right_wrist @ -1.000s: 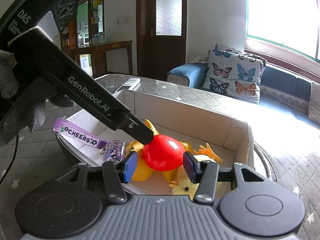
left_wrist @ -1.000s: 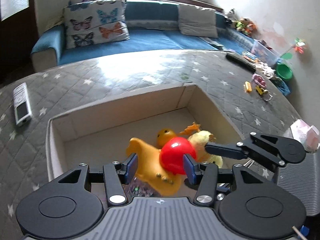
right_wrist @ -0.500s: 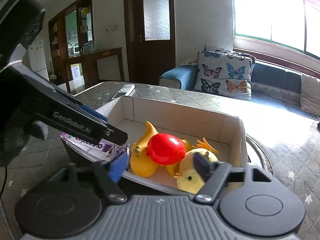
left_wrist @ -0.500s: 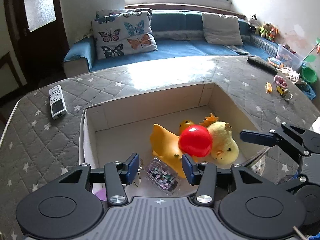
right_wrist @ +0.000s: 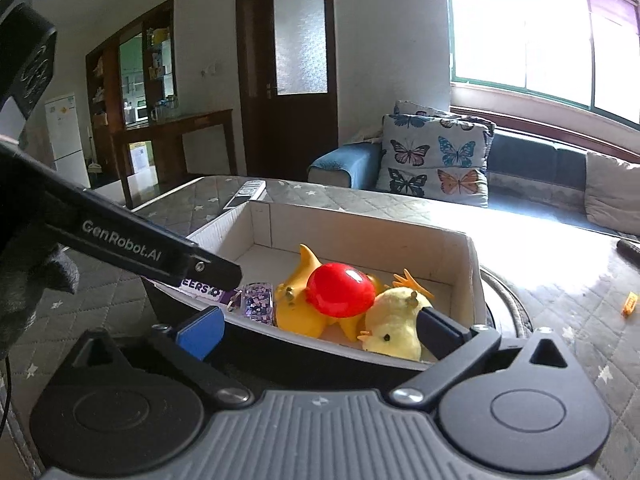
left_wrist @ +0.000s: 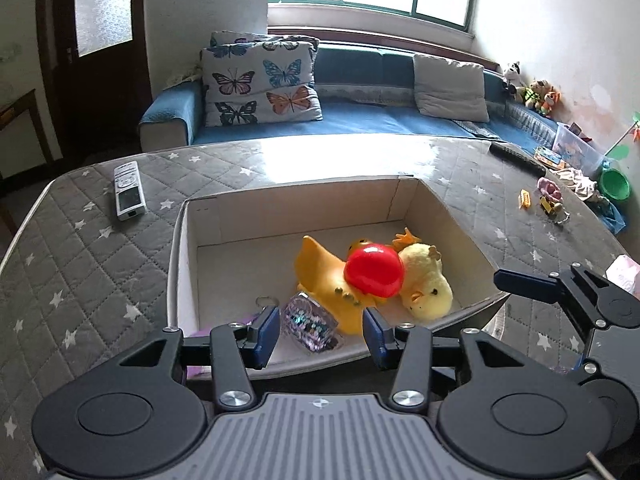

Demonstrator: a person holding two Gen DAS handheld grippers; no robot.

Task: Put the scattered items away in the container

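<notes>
A white cardboard box [left_wrist: 182, 264] sits on the grey star-quilted table. Inside it a red ball [left_wrist: 374, 274] rests on a yellow rubber toy [left_wrist: 320, 276], beside a yellow plush chick [left_wrist: 426, 284]. A glittery keychain [left_wrist: 310, 324] and a purple lanyard [right_wrist: 200, 289] lie near the box's front wall. My left gripper [left_wrist: 320, 336] hovers open over the near rim with nothing in it. My right gripper [right_wrist: 320, 330] is back from the box's right side, its jaws opening wide and holding nothing; it also shows as right gripper [left_wrist: 560, 292] in the left wrist view.
A white remote [left_wrist: 129, 192] lies left of the box and a black remote [left_wrist: 516, 158] at the far right. Small toys [left_wrist: 550, 200] and an orange piece [right_wrist: 629, 303] are scattered right of the box. A blue sofa with a butterfly pillow [left_wrist: 260, 88] stands behind the table.
The red ball, earlier framed between the jaws, now lies free on the yellow toy. Both grippers have drawn back from the box, and the right jaws have spread wide.
</notes>
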